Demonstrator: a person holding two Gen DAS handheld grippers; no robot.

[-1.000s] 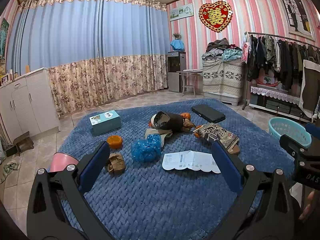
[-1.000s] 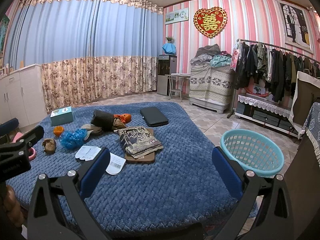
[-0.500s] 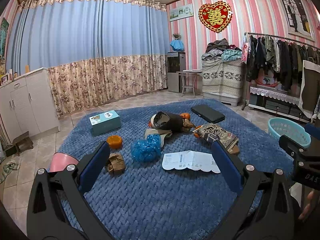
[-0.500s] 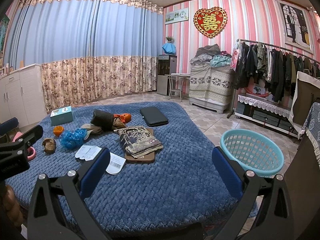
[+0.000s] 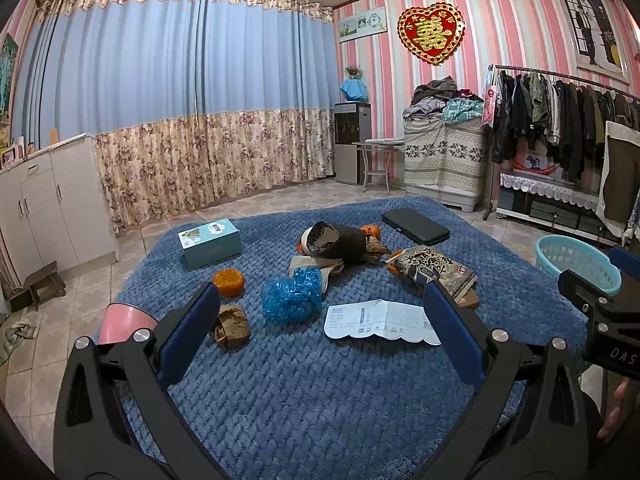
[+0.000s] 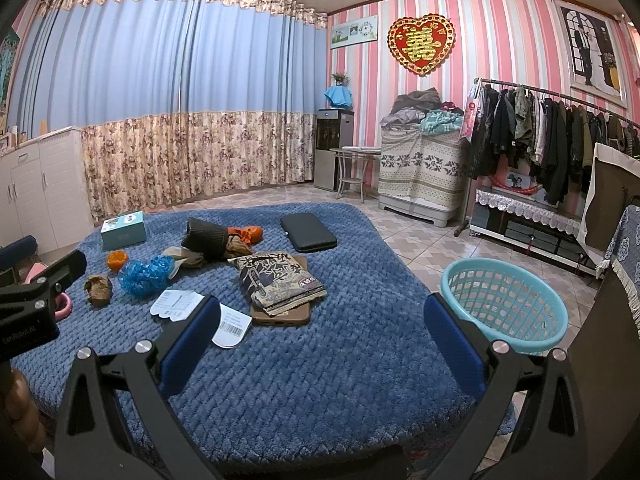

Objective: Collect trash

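1. While both the left gripper (image 5: pixel 320 328) and right gripper (image 6: pixel 320 330) hover wide apart and empty, trash lies on a blue blanket (image 5: pixel 320 392).
2. Blue plastic bag (image 5: pixel 292 295) sits mid-blanket; basket (image 6: pixel 504 304) stands off its right edge.

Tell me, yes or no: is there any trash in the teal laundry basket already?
No. The right wrist view shows the teal basket on the tiled floor with nothing inside it.

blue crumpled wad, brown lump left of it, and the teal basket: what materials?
Blue wad: looks like thin plastic film, glossy, with sharp crinkles and highlights.
Brown lump: probably crumpled kraft paper or a paper bag, matte, with soft folds; not certain.
Teal basket: moulded plastic, smooth, with a slotted lattice wall and a rolled rim.
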